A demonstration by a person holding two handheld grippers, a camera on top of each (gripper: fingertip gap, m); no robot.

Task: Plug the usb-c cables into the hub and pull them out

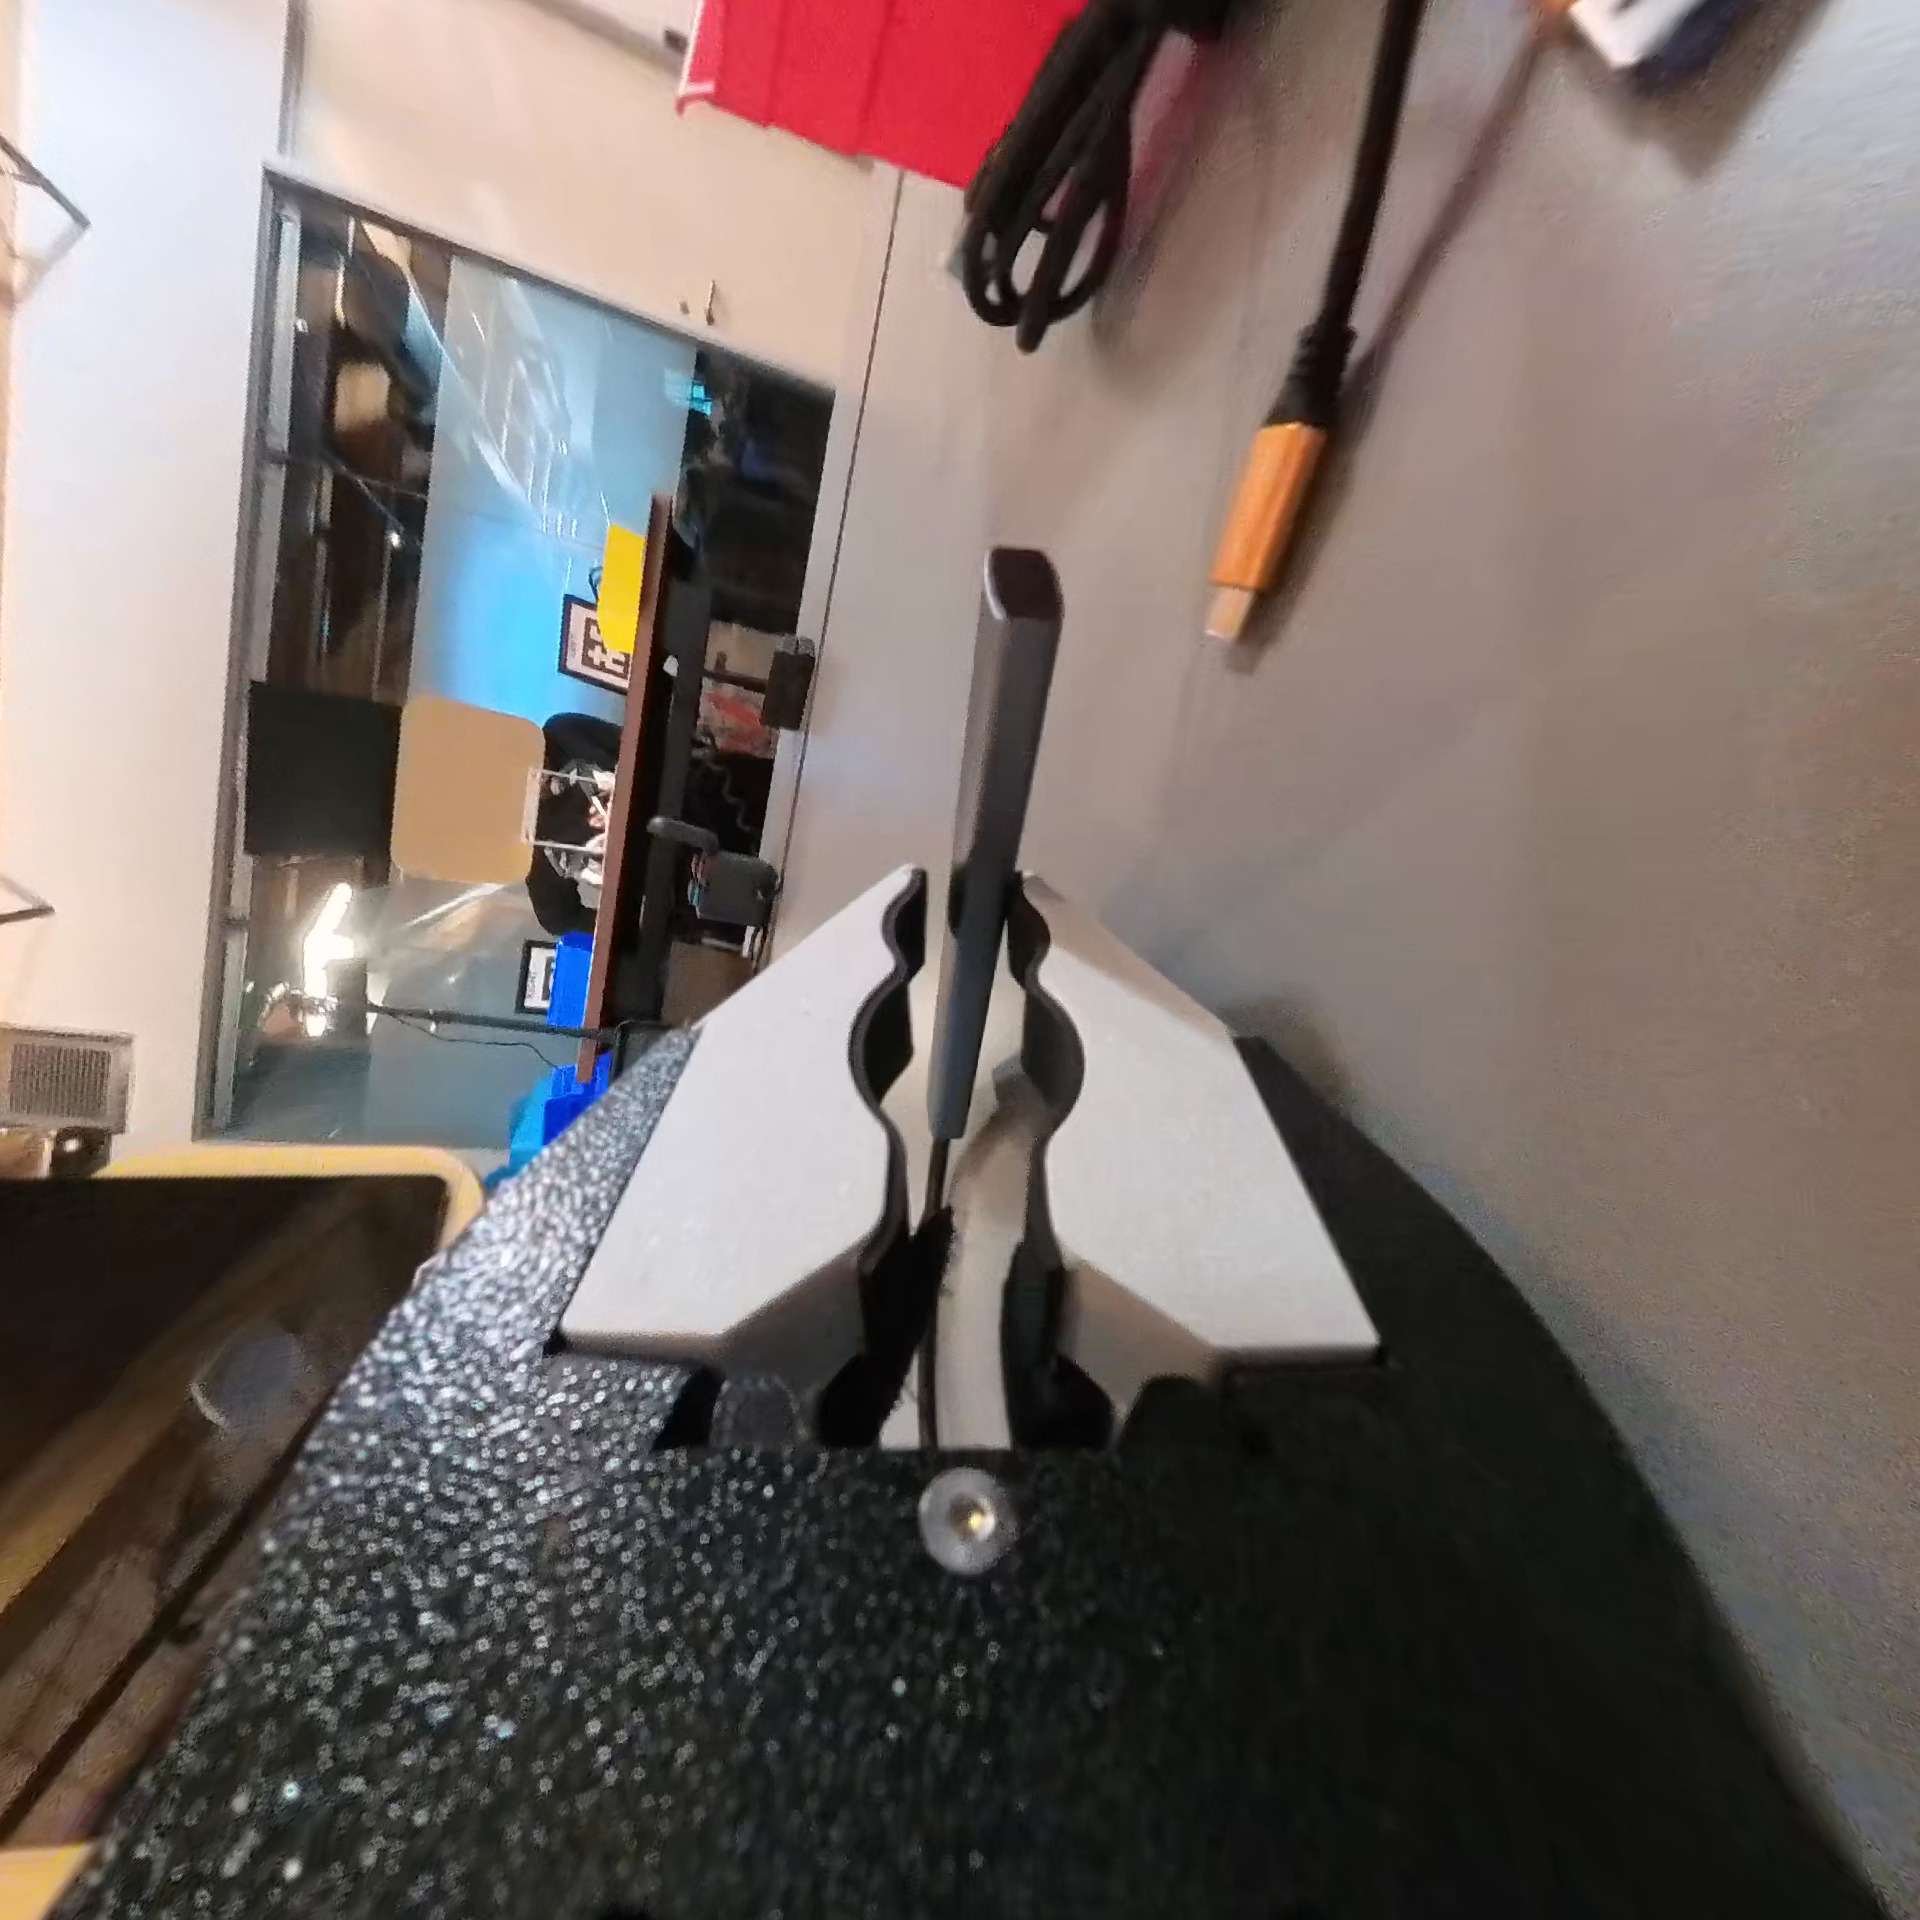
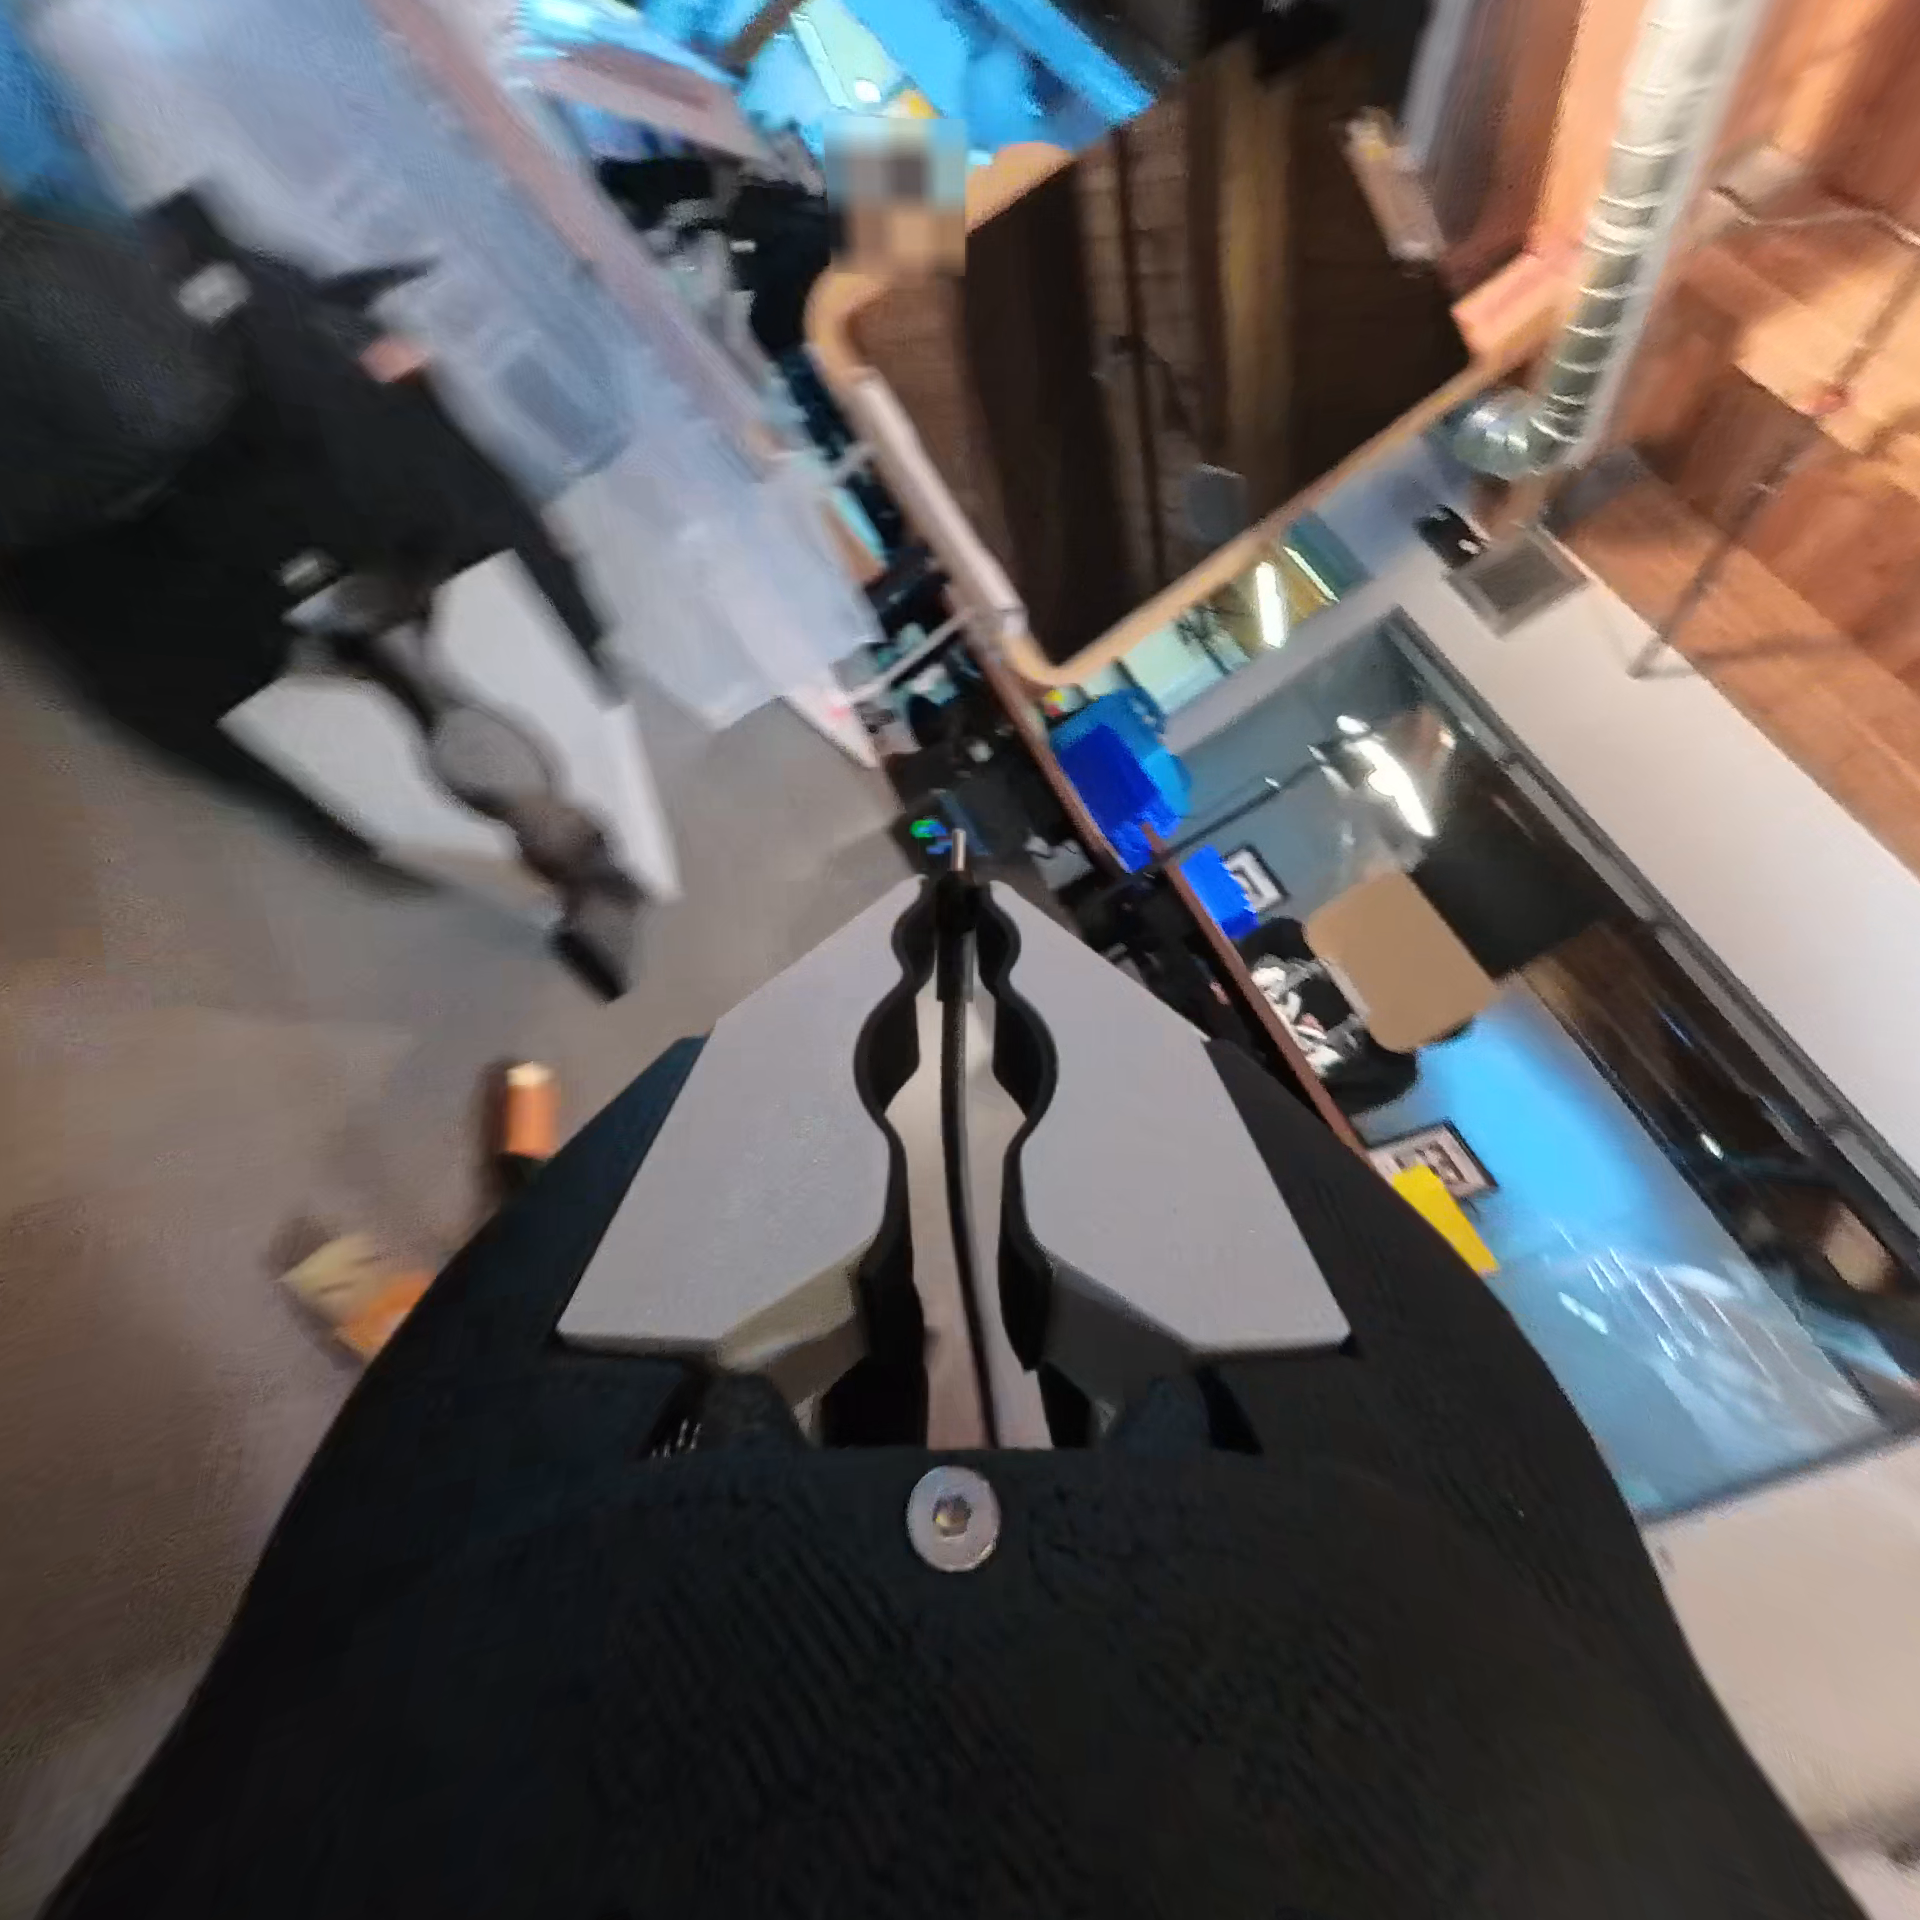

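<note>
Now the left gripper (image 1: 966,894) clamps the hub (image 1: 1003,748); the right gripper (image 2: 956,894) pinches a cable (image 2: 954,1091) plug: align squarely, push straight.

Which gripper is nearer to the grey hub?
Left. The left gripper is shut on the hub. The right gripper holds a black cable; its view shows no hub.

Bright indoor light; soft shadows on grey desk (image 1: 1558,935). Right wrist view heavily motion-blurred, background smeared. Left wrist view sharper, wide-angle bending at edges.
</note>
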